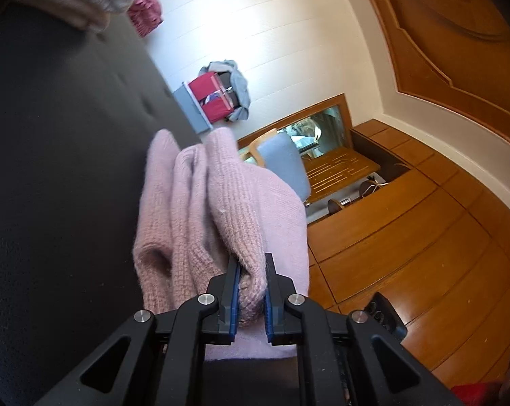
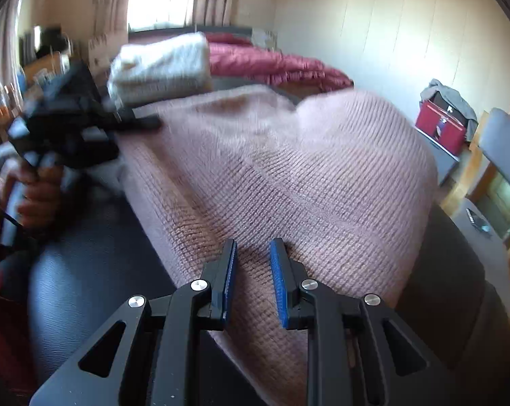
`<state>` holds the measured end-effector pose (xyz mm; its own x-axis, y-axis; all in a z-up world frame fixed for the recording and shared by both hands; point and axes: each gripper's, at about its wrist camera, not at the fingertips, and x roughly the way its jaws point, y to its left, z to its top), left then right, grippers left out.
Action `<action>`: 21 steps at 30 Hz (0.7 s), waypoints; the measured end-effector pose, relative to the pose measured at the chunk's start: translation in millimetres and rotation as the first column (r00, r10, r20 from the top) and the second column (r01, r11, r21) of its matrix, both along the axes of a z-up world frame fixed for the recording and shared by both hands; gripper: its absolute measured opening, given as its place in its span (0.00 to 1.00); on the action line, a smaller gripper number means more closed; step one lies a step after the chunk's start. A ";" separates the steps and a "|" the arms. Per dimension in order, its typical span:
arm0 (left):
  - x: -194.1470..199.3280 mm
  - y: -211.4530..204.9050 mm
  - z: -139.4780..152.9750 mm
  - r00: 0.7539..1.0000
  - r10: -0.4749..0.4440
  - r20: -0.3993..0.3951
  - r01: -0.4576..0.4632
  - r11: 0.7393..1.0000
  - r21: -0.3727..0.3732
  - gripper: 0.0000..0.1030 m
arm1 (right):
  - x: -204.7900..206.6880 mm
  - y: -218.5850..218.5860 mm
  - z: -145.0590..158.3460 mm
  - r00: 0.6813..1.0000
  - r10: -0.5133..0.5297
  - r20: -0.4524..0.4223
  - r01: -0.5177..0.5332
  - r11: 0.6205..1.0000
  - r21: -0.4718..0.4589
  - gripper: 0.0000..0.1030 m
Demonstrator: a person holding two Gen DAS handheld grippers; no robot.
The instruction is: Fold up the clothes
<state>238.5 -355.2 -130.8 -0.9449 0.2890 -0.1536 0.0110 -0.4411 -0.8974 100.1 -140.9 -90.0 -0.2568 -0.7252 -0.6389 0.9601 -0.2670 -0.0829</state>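
Pink sweater (image 2: 282,169): a ribbed knit garment spread over the dark padded surface (image 2: 85,264), humped up toward the far right as though one part is being lifted or carried across; judged mid-fold, not yet squared off.

Left gripper (image 1: 251,270): its jaws are nearly together and pinch a bunched edge of the pink sweater (image 1: 214,209) between the blue pads, the knit hanging in folds beyond the tips. Held at an edge like this, the cloth can be drawn over itself without the rest sliding.

Left gripper from the other side (image 2: 68,125): seen at the sweater's far-left edge with the person's hand (image 2: 38,196) around the handle; the picture is blurred there, so exactly which hem or cuff it grips is hard to tell.

Right gripper (image 2: 253,253): over the near part of the sweater, fingers a modest gap apart. The knit lies under and between the pads, but whether they actually press on it cannot be told from this view.

Cream folded knit (image 2: 160,67): lies behind the sweater on the same surface, likely a finished piece set out of the way.

Red quilt (image 2: 275,64): heaped further back, against the wall.

Red box (image 2: 441,125): off to the right with grey clothing (image 2: 454,98) draped over it, well apart from the work.
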 end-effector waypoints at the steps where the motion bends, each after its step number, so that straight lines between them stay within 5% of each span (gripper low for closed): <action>1: -1.0 0.3 0.5 1.000 -0.005 0.019 0.005 1.000 -0.004 0.10 | -5.5 6.7 4.6 1.000 -0.002 0.026 0.003 0.999 -0.043 0.22; 9: 5.6 15.7 11.0 0.990 0.010 0.139 0.015 0.983 -0.181 0.10 | -25.8 -1.7 -14.2 0.995 -0.007 0.100 0.002 0.998 0.057 0.22; 16: 28.1 13.1 26.5 0.992 0.072 0.103 -0.053 0.983 -0.173 0.11 | -31.5 13.4 -12.0 0.994 0.001 0.113 -0.006 0.999 0.044 0.23; 21: 26.0 26.7 98.9 0.982 0.187 0.010 -0.168 0.908 -0.384 0.12 | -18.9 18.4 -10.1 0.997 0.001 0.082 -0.005 0.999 0.051 0.25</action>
<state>264.5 -328.6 -31.9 -0.9646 0.0283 -0.2622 0.1575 -0.7356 -0.6588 81.2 -122.4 -100.0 -0.1998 -0.6915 -0.6942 0.9650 -0.2617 -0.0170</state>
